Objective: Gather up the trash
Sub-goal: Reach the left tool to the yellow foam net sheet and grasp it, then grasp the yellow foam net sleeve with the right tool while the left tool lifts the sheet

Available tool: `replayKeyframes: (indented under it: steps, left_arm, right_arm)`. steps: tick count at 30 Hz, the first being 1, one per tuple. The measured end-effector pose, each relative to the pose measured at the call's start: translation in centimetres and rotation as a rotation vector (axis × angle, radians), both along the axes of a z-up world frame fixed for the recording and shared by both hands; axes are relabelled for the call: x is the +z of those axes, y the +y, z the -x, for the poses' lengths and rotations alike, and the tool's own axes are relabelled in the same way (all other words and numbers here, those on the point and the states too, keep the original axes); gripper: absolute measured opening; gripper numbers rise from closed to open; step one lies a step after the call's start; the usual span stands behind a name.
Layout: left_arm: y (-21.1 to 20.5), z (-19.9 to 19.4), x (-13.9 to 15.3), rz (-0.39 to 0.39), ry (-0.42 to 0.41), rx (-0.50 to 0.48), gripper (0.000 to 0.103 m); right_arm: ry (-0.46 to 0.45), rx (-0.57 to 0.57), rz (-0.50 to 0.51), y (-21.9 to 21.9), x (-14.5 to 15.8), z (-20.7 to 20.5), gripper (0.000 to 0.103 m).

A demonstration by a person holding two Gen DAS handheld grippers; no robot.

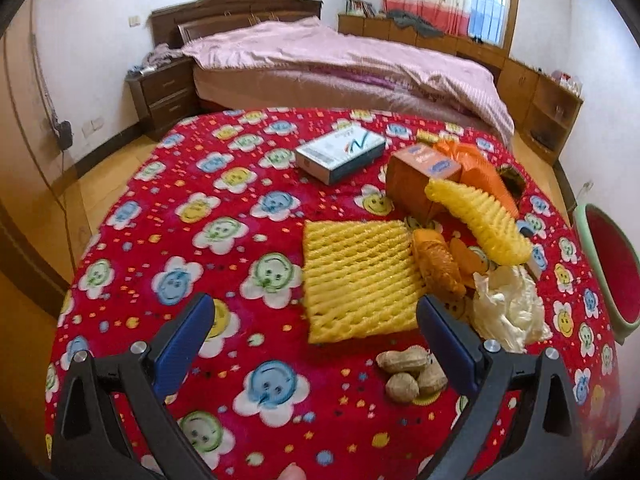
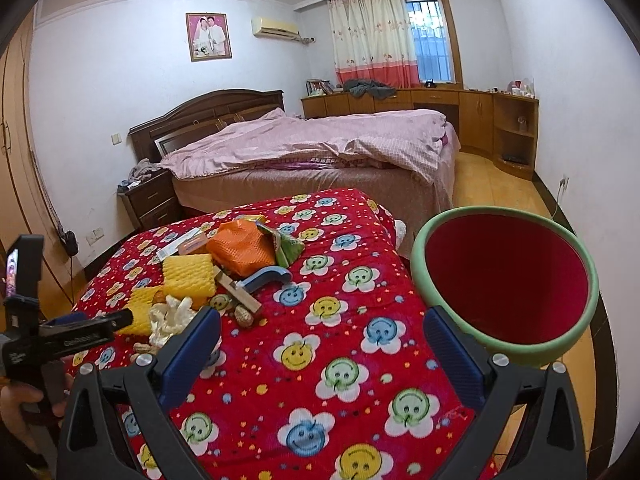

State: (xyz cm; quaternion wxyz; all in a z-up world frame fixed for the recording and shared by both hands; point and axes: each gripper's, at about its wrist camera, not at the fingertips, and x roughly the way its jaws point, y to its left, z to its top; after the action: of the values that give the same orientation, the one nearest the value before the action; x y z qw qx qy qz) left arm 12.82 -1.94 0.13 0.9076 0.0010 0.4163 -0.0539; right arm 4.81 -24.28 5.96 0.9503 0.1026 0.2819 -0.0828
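Note:
A pile of trash lies on the red smiley-flower cloth: a flat yellow foam net, a rolled yellow net, orange peel, a crumpled white tissue, peanuts, an orange carton and a white-blue box. My left gripper is open, hovering over the flat net's near corner. My right gripper is open and holds nothing, above bare cloth. Its right finger is close to a green bin with a red inside, which also shows at the table's right edge.
In the right wrist view the pile also holds an orange net, a green wrapper and a blue curved piece. Behind the table stand a bed, a nightstand and wooden cabinets. Wood floor surrounds the table.

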Motion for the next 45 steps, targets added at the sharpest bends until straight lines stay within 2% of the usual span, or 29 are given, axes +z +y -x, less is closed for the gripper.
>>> replayKeyframes:
  steps: [5,9,11,14,15,17,18,20,21,23,24,26,33,42,45]
  left_arm:
    - [-1.5,-1.2,-1.0,-0.006,0.051,-0.049,0.1]
    - [-2.1,-2.3,-1.8,-0.029,0.076,-0.031,0.1]
    - [-2.1,-2.8,-2.1,-0.016,0.094,-0.028,0.092]
    - [-2.0,-3.1,-2.4,0.009,0.103,-0.028,0.085]
    - [-2.0,-3.1,-2.3,0.006,0.095,-0.033,0.081]
    - [-2.2,-2.9,-2.1,0.006,0.087,-0.061,0.066]
    - [-2.3,-2.7,-1.9,0.006,0.079,-0.079,0.062]
    - [-2.3,-2.4,-1.8,0.009,0.072,-0.098,0.045]
    - [-2.3,-2.4,-1.7,0.015,0.072,-0.104,0.041]
    - [-2.0,-2.2,-1.6,0.036,0.075,-0.114,0.019]
    - [-1.8,-2.1,-1.5,0.046,0.075,-0.117,0.015]
    - [-1.4,-1.8,-1.2,0.061,0.071,-0.112,0.012]
    - [0.9,-1.1,0.1,0.071,0.021,-0.081,0.011]
    - [3.3,-1.3,0.0,0.074,0.017,-0.016,0.011]
    - [3.9,-1.1,0.0,0.081,0.013,0.004,0.011]
  right_arm:
    - [0.026,0.003,-0.003,-0.6,-0.1,-1.2,0.103]
    - [0.038,0.011,-0.013,-0.8,-0.2,-2.2,0.103]
    - [0.043,0.016,-0.016,-0.9,-0.3,-2.6,0.103]
    - [0.052,0.022,-0.017,-0.9,-0.5,-3.2,0.103]
    - [0.056,0.025,-0.019,-0.9,-0.6,-3.4,0.103]
    - [0.061,0.03,-0.027,-0.8,-0.7,-3.7,0.103]
    - [0.064,0.033,-0.03,-0.8,-0.8,-3.8,0.103]
    - [0.069,0.039,-0.034,-0.6,-0.9,-3.9,0.103]
    - [0.071,0.043,-0.034,-0.4,-0.9,-4.0,0.103]
    - [0.076,0.053,-0.03,0.0,-0.9,-4.1,0.103]
    - [0.08,0.06,-0.027,0.3,-1.0,-4.2,0.103]
    - [0.086,0.07,-0.024,0.7,-1.0,-4.4,0.103]
    - [0.094,0.116,-0.02,2.5,-0.5,-5.5,0.103]
    - [0.133,0.217,-0.075,5.9,-0.5,-9.4,0.102]
    - [0.154,0.231,-0.084,7.1,-0.9,-10.8,0.095]
